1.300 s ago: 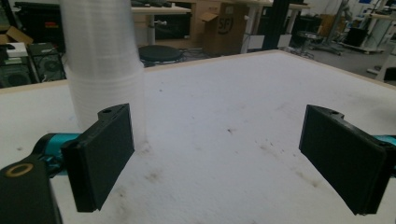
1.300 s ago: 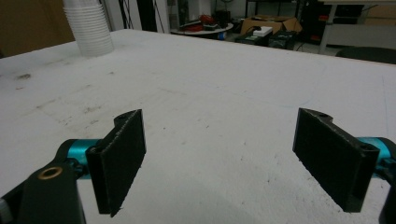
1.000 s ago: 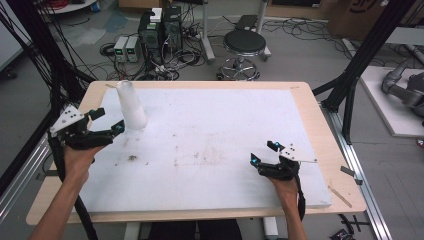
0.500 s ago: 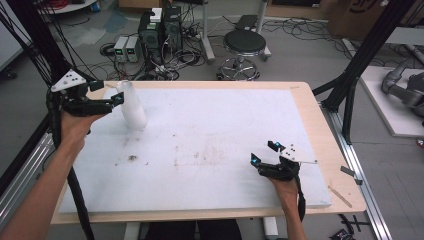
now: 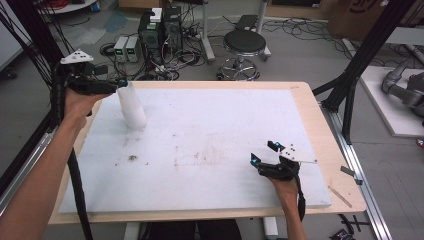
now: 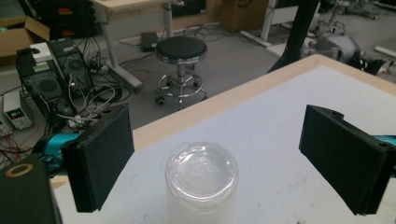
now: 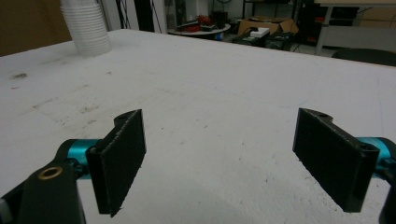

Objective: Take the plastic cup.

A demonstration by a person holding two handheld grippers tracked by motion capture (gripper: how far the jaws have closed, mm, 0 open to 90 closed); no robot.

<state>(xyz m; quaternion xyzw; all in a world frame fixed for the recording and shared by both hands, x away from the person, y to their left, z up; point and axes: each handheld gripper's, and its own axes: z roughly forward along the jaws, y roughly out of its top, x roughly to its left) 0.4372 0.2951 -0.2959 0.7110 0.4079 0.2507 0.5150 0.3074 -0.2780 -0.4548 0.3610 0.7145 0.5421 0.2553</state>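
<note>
A stack of upturned clear plastic cups (image 5: pixel 132 107) stands at the far left of the white foam board (image 5: pixel 215 130). My left gripper (image 5: pixel 120 83) hovers at the top of the stack, open. In the left gripper view the top cup's base (image 6: pixel 201 175) lies low between the two spread jaws of the left gripper (image 6: pixel 219 140), touching neither. My right gripper (image 5: pixel 263 152) rests open on the board near the front right, nothing between its jaws. In the right gripper view, the right gripper (image 7: pixel 219 135) faces bare board, and the cup stack (image 7: pixel 86 25) stands far off at the upper left.
The board lies on a wooden table whose rim (image 5: pixel 320 130) shows on the right. Beyond the far edge are a black stool (image 5: pixel 244 42), computer towers (image 5: pixel 160 25) and floor cables. Black frame posts (image 5: pixel 350 85) flank the table. Small dirt marks (image 5: pixel 132 158) spot the board.
My left gripper has risen from the board's near left and moved away to the top of the cup stack. The right gripper has stayed put.
</note>
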